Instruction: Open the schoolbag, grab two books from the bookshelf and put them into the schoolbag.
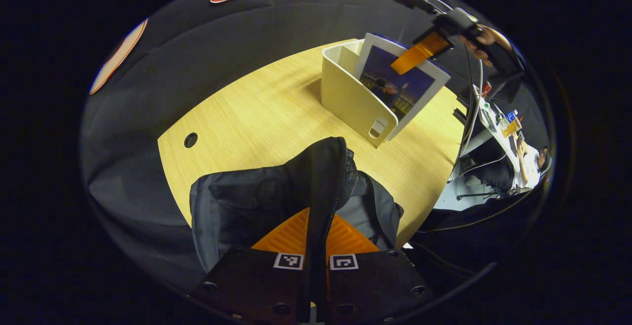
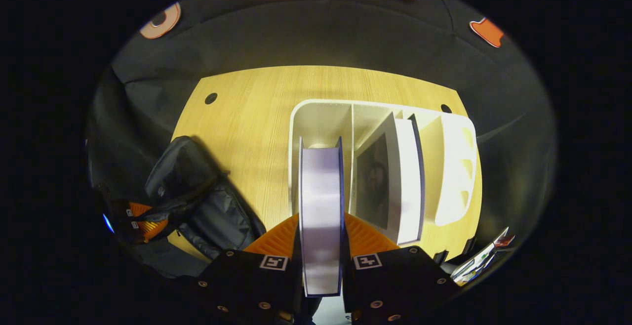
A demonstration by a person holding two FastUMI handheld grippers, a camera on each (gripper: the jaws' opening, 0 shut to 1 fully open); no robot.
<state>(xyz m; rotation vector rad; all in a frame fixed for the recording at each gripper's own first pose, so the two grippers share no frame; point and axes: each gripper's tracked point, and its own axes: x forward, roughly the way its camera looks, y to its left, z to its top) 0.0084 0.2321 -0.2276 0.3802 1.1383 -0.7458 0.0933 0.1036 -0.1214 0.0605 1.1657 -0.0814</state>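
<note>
The right gripper [image 2: 321, 246] has its jaws closed to the thickness of a book [image 2: 321, 201], gripped upright between them directly above the bookshelf [image 2: 454, 167], where a second book [image 2: 395, 182] stands in the next slot. The left gripper [image 1: 316, 246] is pinched nearly closed on a raised fold of the schoolbag [image 1: 247, 206], lying on the table [image 1: 256, 112] beneath its jaws. Judged progress: bag apparently opened, first book not yet bagged, second untouched.
</note>
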